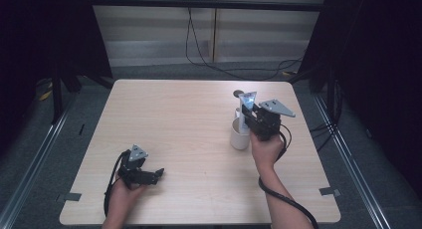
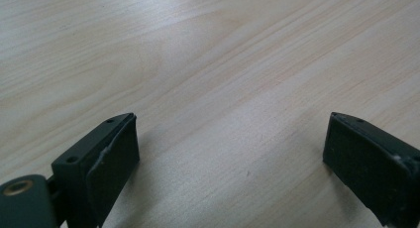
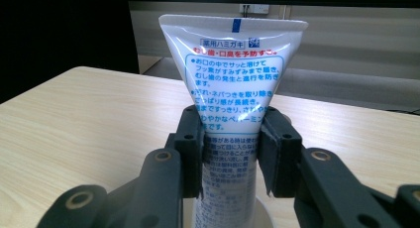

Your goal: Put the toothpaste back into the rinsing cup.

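Note:
A white toothpaste tube (image 3: 233, 84) with blue print stands upright, flat crimped end up, and my right gripper (image 3: 230, 153) is shut on its middle. Its lower end reaches down into a white cup (image 3: 262, 215). In the high view the tube (image 1: 246, 105) rises over the cup (image 1: 239, 134) right of the table's middle, with my right gripper (image 1: 251, 117) just behind it. My left gripper (image 1: 157, 175) lies low near the front left of the table. Its jaws stand wide apart over bare wood, so the left gripper (image 2: 230, 153) is open with nothing between them.
The light wooden table (image 1: 184, 119) carries a small dark round thing (image 1: 238, 94) near its far edge behind the cup. Cables (image 1: 219, 64) run over the floor beyond the table, and dark curtains close in both sides.

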Motion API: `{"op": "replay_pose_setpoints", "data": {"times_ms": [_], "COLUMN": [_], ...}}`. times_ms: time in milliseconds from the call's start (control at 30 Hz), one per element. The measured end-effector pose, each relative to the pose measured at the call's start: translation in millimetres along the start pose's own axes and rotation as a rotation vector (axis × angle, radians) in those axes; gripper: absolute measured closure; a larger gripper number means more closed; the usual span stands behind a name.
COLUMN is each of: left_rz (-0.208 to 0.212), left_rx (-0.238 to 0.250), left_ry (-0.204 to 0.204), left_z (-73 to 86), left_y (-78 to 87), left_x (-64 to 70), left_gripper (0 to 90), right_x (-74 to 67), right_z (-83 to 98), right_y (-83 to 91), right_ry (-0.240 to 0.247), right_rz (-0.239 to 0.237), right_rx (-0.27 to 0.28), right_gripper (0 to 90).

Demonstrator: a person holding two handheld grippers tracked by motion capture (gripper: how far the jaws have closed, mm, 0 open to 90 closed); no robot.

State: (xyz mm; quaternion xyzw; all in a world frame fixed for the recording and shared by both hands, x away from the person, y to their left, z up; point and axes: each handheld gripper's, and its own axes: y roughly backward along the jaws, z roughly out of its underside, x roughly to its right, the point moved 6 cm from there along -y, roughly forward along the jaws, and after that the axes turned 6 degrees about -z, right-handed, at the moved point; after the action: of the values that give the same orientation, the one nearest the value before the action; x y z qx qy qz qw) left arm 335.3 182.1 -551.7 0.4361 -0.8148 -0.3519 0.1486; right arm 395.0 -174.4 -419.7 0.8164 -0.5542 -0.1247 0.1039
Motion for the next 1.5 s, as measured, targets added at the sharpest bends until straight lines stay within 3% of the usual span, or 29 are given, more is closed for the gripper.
{"op": "replay_pose_setpoints", "data": {"times_ms": [1500], "left_rz": [0.0], "left_rx": [0.001], "left_ry": [0.0], "left_z": [0.0], "left_y": [0.0], "left_x": [0.0], "left_gripper": [6.9], "right_x": [-3.4], "right_z": [31.4], "right_y": [1.2], "right_ry": [0.022], "right_rz": [-0.009], "right_rx": [-0.049], "right_gripper": [65.0]}}
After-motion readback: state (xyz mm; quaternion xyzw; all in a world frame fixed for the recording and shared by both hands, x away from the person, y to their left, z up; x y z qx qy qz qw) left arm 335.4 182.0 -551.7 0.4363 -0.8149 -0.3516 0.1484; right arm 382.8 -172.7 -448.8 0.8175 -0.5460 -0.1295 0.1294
